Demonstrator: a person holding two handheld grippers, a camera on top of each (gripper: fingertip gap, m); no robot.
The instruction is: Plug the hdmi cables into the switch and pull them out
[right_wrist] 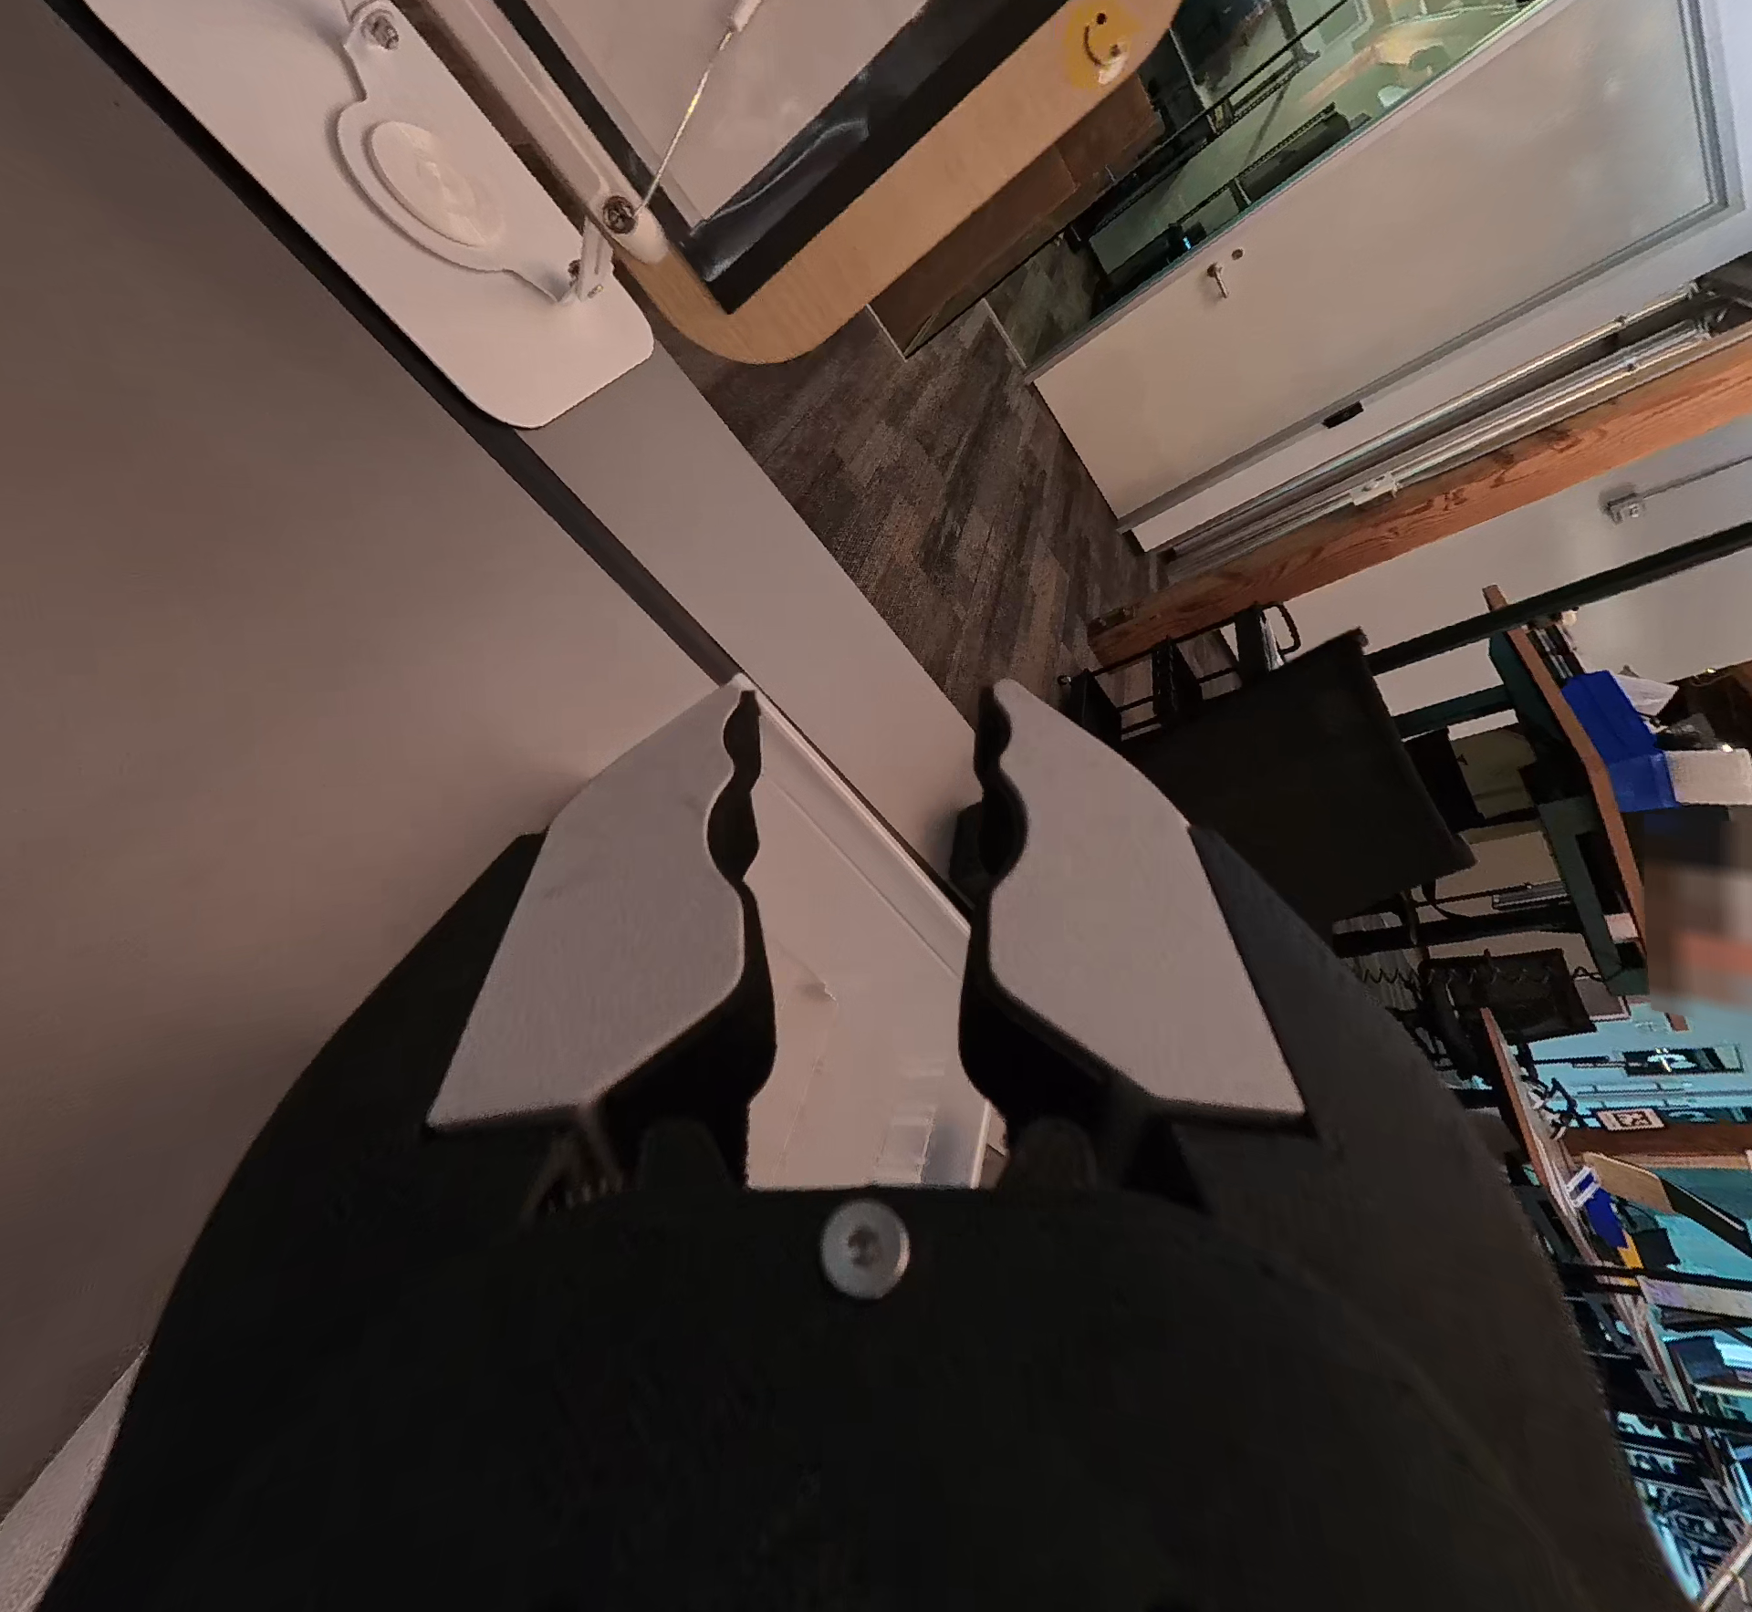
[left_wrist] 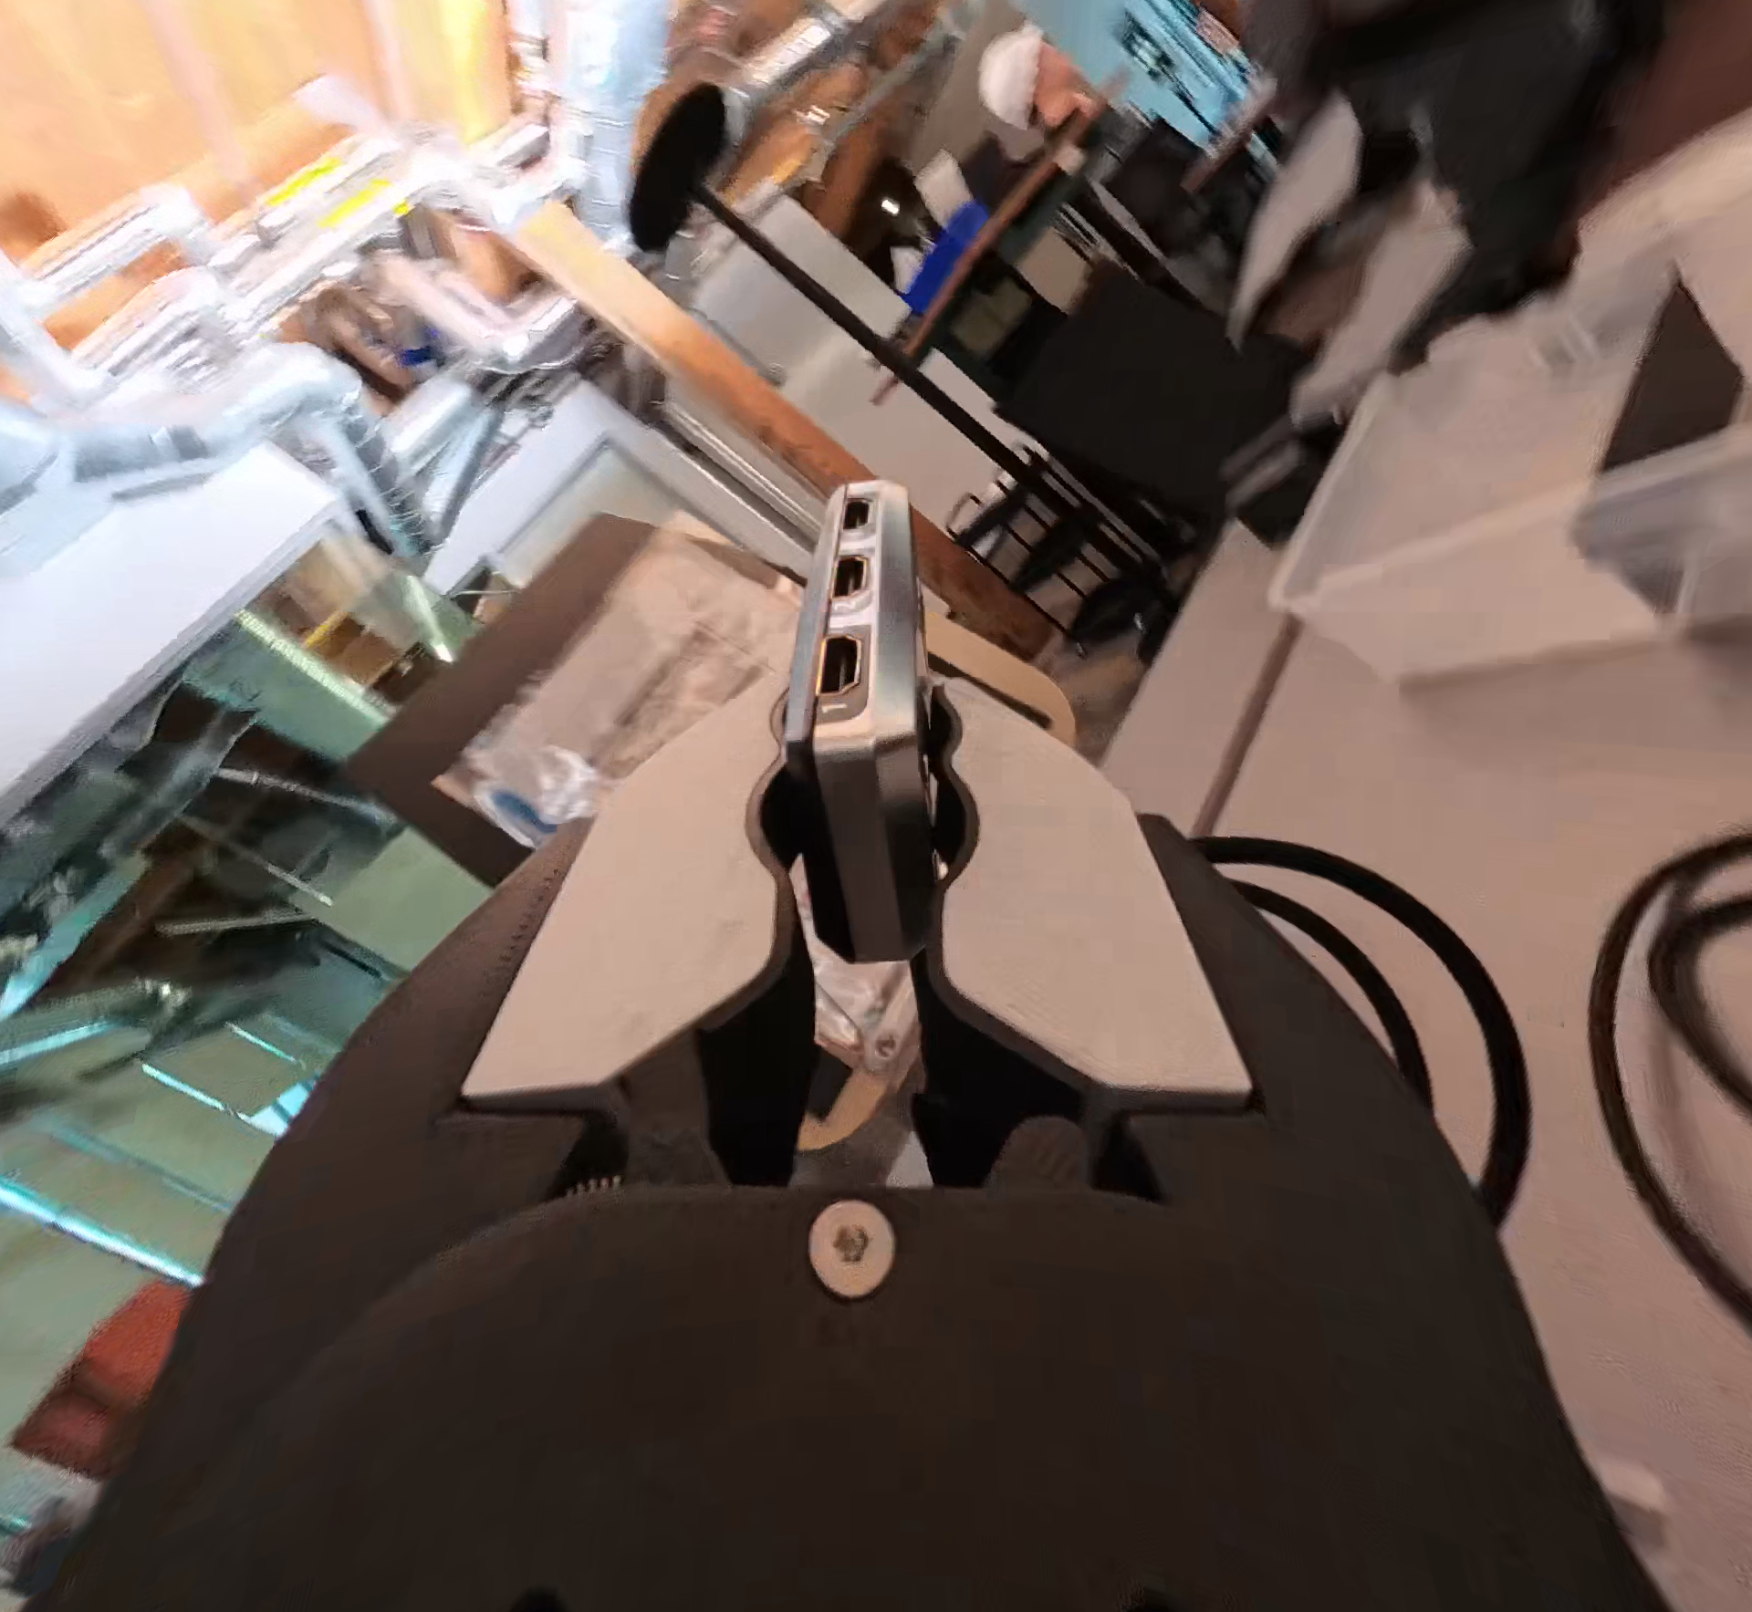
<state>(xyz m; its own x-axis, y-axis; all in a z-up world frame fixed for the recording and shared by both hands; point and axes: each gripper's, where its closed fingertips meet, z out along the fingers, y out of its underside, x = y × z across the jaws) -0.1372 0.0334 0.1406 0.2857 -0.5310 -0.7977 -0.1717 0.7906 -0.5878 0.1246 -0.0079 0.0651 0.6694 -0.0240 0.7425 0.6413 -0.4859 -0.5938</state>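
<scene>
My left gripper (left_wrist: 858, 699) is shut on the switch (left_wrist: 858, 666), a slim grey metal box held on edge, lifted off the table. Its row of three ports faces me and all three are empty. Black HDMI cables (left_wrist: 1479, 1026) lie looped on the white table (left_wrist: 1375, 856) at the right, not plugged in. My right gripper (right_wrist: 867, 713) is open and empty, tilted over the table edge. Neither the switch nor the cables show in the right wrist view.
Clear plastic bins (left_wrist: 1479, 505) stand on the table at the far right. A white hinged stand (right_wrist: 370, 173) sits near the table edge in the right wrist view. Carpeted floor (right_wrist: 929, 476), glass walls and shelving lie beyond.
</scene>
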